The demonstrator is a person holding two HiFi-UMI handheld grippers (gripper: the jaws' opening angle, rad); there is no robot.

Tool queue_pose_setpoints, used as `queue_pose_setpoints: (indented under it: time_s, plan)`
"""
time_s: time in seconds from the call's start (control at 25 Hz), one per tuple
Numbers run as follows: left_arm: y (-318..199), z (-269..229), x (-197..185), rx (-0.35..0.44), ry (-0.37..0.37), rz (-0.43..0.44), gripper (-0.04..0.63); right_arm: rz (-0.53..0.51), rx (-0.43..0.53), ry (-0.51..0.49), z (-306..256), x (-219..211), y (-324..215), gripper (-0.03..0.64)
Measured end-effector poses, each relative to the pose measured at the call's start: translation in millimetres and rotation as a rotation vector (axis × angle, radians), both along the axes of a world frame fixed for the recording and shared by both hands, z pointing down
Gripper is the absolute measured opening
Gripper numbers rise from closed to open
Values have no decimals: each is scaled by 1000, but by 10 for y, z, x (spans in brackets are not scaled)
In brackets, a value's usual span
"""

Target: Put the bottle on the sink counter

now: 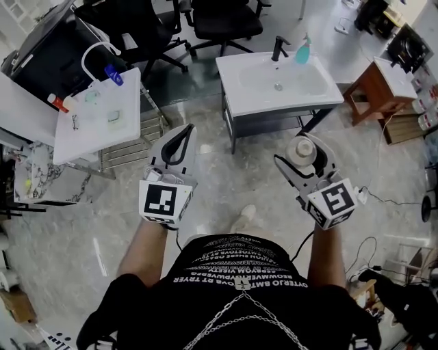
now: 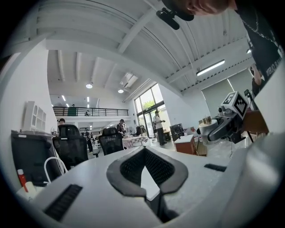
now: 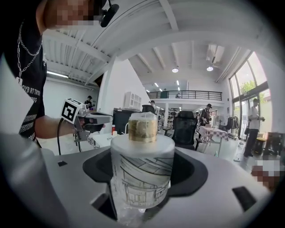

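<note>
A frosted white bottle with a line drawing on its side and a gold band at the neck stands upright between the jaws of my right gripper, which is shut on it at chest height. The white sink counter with a black faucet lies ahead, across a stretch of floor and slightly to the left of the bottle. My left gripper hovers level with the right one, well left of it. Its jaws meet at the tips and hold nothing.
A blue soap dispenser stands at the basin's back right corner. A white side table with small items sits to the left, black office chairs behind the sink, and a wooden stool to its right. Cables trail on the floor at right.
</note>
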State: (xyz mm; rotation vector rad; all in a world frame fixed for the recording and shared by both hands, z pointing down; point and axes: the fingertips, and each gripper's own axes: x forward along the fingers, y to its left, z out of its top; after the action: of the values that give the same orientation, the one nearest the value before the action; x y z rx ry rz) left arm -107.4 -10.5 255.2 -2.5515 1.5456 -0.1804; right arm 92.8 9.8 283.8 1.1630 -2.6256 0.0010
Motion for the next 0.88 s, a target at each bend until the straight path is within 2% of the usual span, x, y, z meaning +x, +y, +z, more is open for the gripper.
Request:
queue_pose_setpoints:
  time_s: [0.24, 0.44, 0.64, 0.88]
  plan:
    - [-514, -25, 486, 1, -2, -48, 5, -45, 9, -6, -50, 490, -612, 333]
    - [-814, 40, 668, -7, -12, -72, 5, -74, 9, -27, 0, 695, -994, 333]
    - [-1061, 117, 702, -24, -19, -94, 5, -85, -18, -42, 157, 737, -1356, 333]
    - [-1503, 327, 489, -79, -22, -126, 5, -91, -53, -63, 388, 566, -1962, 333]
